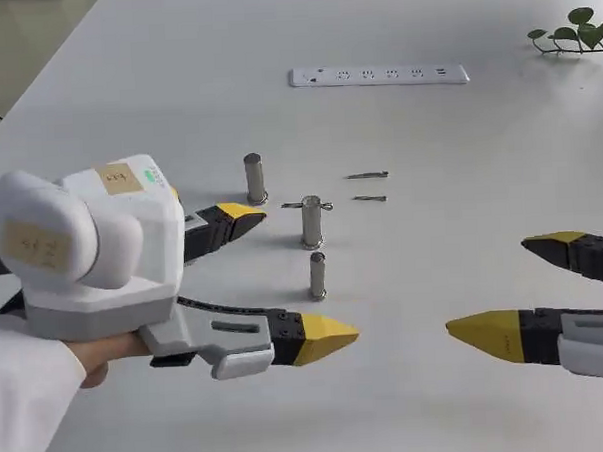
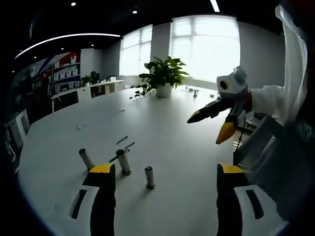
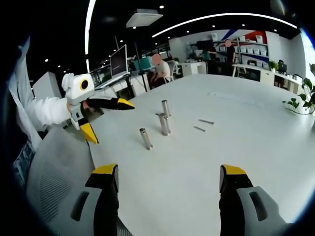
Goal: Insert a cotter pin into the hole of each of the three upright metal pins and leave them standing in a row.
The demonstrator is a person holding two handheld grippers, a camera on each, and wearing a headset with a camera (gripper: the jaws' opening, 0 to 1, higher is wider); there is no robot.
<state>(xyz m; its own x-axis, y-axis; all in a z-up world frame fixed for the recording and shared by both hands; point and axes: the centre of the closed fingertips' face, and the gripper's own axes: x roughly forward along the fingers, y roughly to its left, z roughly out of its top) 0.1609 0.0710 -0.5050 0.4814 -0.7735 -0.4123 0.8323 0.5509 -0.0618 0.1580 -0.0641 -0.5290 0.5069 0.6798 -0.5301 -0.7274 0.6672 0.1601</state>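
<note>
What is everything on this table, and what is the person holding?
metal pins: three, silver, standing upright in a row mid-table
fitted cotter pin: one, silver, across the top of the middle metal pin
loose cotter pins: two, silver, lying flat to the right of the row
power strip: one, white, far side of the table
plant sprig: one, green, far right corner
table: one, white, under everything
left tool: one, white and grey with yellow tips, open, left of the row
right tool: one, same colours, open, right of the row
hand: one, white sleeve, under the left tool
</note>
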